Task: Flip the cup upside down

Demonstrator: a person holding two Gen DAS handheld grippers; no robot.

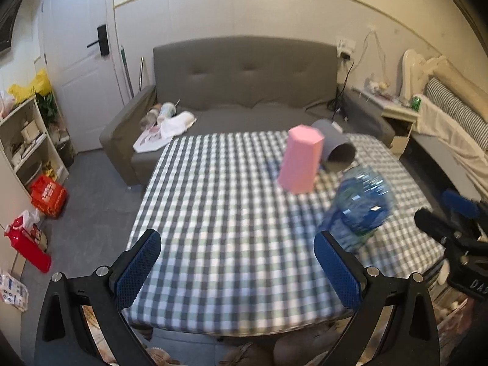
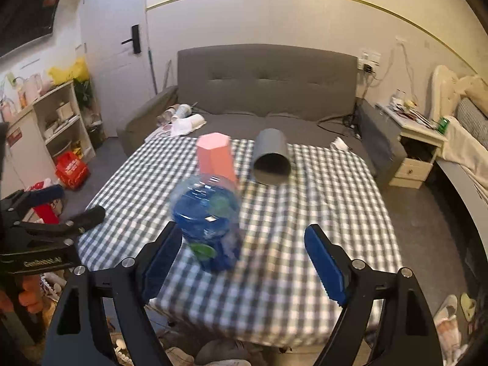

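Your left gripper (image 1: pixel 238 262) has its blue-padded fingers spread wide with nothing between them, and it hovers above the near edge of the checked tablecloth (image 1: pixel 213 213). Your right gripper (image 2: pixel 241 262) is likewise spread wide and holds nothing; it sits over the near part of the same cloth. In the left wrist view, the right gripper appears at the far right edge of the table; in the right wrist view, the left gripper appears at the far left.

Locate the grey cup (image 2: pixel 271 160) on the far half of the table. It lies on its side with its open mouth turned toward you. Just beside it stands a pink six-sided container (image 1: pixel 300 160), upright with a slight lean. In the left wrist view the two appear to touch, though motion blur prevents confirmation.

Note the blue plastic bottle (image 2: pixel 207 216) nearer to you than the pink container, close ahead of your right gripper's left finger. Its exact pose is blurred.

A grey sofa (image 1: pixel 244 73) stands behind the table.
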